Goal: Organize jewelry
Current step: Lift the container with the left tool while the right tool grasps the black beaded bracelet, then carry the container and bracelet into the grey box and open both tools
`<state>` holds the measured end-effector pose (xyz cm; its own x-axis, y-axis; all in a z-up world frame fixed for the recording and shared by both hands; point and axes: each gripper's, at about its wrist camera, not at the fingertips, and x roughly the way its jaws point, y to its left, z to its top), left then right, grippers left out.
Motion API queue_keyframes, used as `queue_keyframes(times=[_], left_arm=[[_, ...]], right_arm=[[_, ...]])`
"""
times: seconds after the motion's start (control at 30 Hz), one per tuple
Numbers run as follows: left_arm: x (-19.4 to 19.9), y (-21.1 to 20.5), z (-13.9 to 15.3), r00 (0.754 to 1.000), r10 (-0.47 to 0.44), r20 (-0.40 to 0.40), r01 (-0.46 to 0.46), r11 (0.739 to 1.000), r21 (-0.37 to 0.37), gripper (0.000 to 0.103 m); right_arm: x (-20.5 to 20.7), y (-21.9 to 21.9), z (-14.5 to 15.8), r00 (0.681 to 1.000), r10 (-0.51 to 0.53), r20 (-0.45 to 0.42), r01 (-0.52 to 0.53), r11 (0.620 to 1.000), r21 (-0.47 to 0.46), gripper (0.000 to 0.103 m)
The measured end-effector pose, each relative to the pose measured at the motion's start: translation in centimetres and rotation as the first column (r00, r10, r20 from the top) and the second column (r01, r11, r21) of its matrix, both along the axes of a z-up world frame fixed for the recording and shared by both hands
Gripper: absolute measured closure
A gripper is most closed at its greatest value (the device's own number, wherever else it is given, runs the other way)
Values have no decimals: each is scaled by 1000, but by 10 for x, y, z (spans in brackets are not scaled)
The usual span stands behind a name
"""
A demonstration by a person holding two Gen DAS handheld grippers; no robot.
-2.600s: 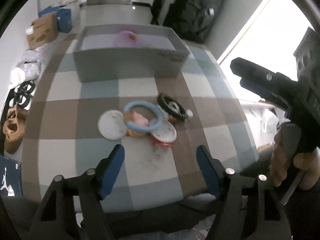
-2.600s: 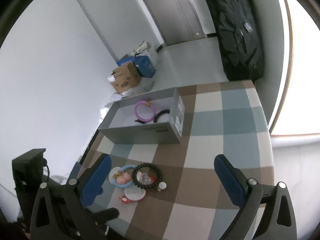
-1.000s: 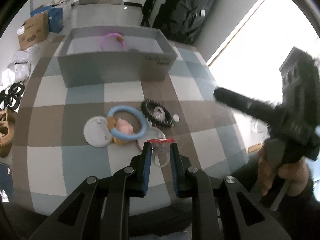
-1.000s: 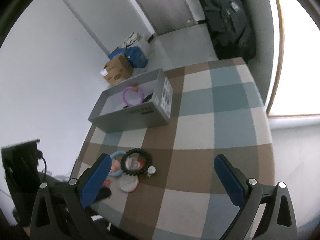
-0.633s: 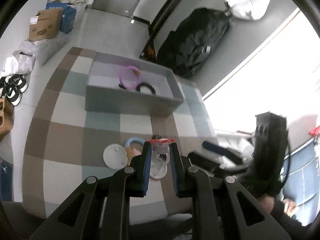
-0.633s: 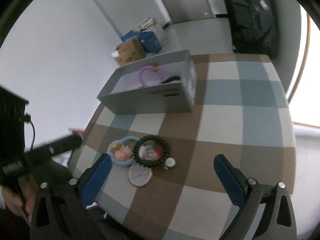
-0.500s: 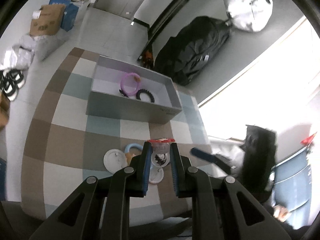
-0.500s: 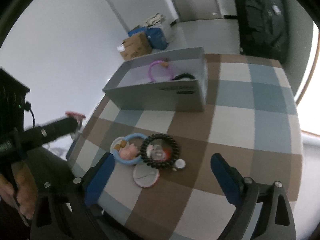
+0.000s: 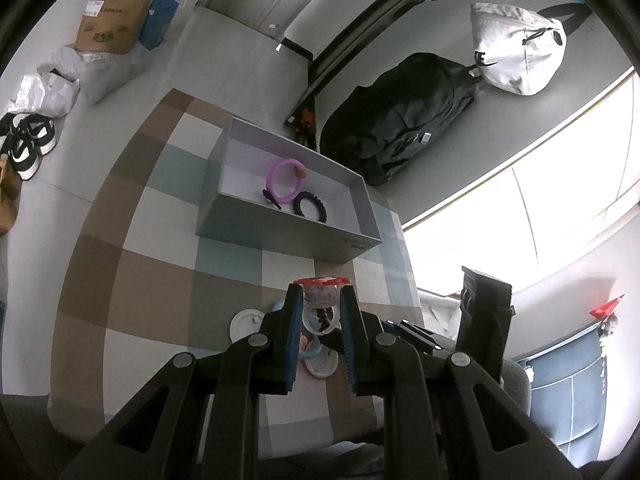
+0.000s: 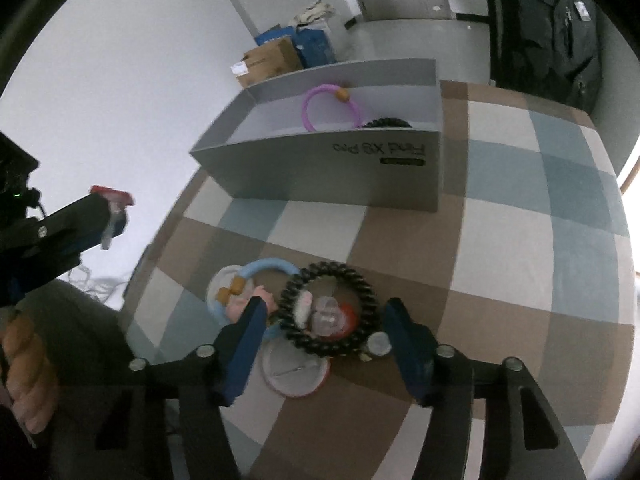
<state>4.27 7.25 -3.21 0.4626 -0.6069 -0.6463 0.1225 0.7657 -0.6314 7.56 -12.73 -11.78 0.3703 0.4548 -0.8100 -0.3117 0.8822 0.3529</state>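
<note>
Fingers of your left gripper (image 9: 320,300) clamp the red-topped ring (image 9: 321,294); right gripper (image 10: 326,322) fingers stand apart around the black bracelet (image 10: 329,314).

A clear plastic ring with a red top (image 9: 320,295) sits pinched at centre frame. In the open grey box (image 9: 280,236) above lie a purple bangle (image 9: 285,181) and a black beaded bracelet (image 9: 310,208). Lower centre, a larger black beaded bracelet (image 10: 329,314) overlaps a light blue bangle (image 10: 256,276) and a white round badge (image 10: 296,374).
</note>
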Motion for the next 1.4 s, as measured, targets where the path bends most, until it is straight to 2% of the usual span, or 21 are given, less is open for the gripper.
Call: queue_keyframes(times=[0.1,0.23,0.57,0.77,0.93,1.17,1.4], left_arm=[[0,-1,0,1000,-5,-2,5,1000,1,89],[1,-3,-2,1000,-8,-7,8,1000,1,89],[1,-4,0,1000,-5,-6,5,1000,11,89],[10,-4,9,1000,8,12,-9,1000,24,89],[25,-5,31,998,18,57,-21,998,53,89],[58,-17,58,989,-15,150,-5,991,132,89],[99,-26,49,990,-50,131,28,987,160,89]], right_arm=[[3,-4,-1,1000,-15,-18,15,1000,22,55],[4,-7,-1,999,-28,-20,28,999,29,56],[0,-16,22,996,-64,61,58,994,97,56],[0,-16,50,988,-72,138,49,986,162,56],[8,-21,80,976,-91,200,48,976,211,56],[34,-26,115,959,-89,271,31,977,209,56],[77,-27,111,962,-79,262,38,987,158,56]])
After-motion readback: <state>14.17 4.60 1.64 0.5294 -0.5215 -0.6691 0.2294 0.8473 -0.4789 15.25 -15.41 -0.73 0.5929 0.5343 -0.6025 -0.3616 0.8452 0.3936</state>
